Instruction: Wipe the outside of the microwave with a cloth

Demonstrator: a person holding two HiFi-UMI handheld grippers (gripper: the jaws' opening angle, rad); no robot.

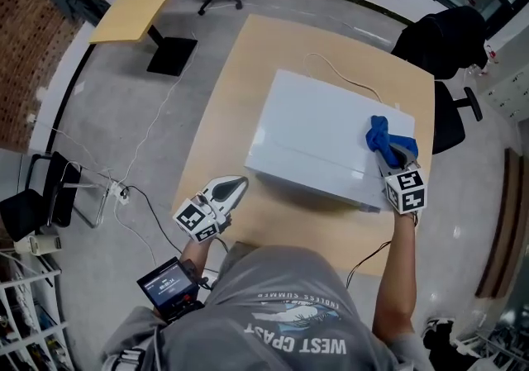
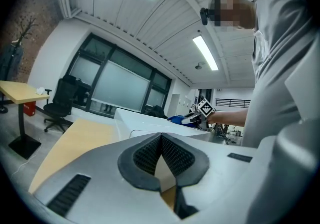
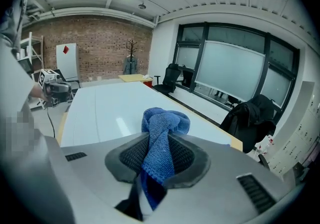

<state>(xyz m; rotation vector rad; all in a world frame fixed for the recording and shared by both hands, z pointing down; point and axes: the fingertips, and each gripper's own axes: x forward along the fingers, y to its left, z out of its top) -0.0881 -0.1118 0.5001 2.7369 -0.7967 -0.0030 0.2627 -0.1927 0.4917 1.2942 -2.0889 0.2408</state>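
A white microwave [image 1: 322, 142] stands on a light wooden table [image 1: 240, 72]. My right gripper [image 1: 388, 149] is shut on a bunched blue cloth [image 1: 381, 135] and holds it on the microwave's top near its right end. In the right gripper view the blue cloth [image 3: 161, 140] is pinched between the black pads, with the microwave's white top [image 3: 105, 108] stretching ahead. My left gripper [image 1: 237, 186] is shut and empty, off the microwave's front left corner, above the table's near edge. The left gripper view shows its jaws [image 2: 161, 153] together and the microwave [image 2: 145, 123] beyond.
A power cord [image 1: 335, 70] runs from behind the microwave across the table. A black office chair [image 1: 442, 47] stands at the table's far right. Cables and a power strip [image 1: 122, 193] lie on the floor at the left. A second desk [image 1: 132, 10] stands further back.
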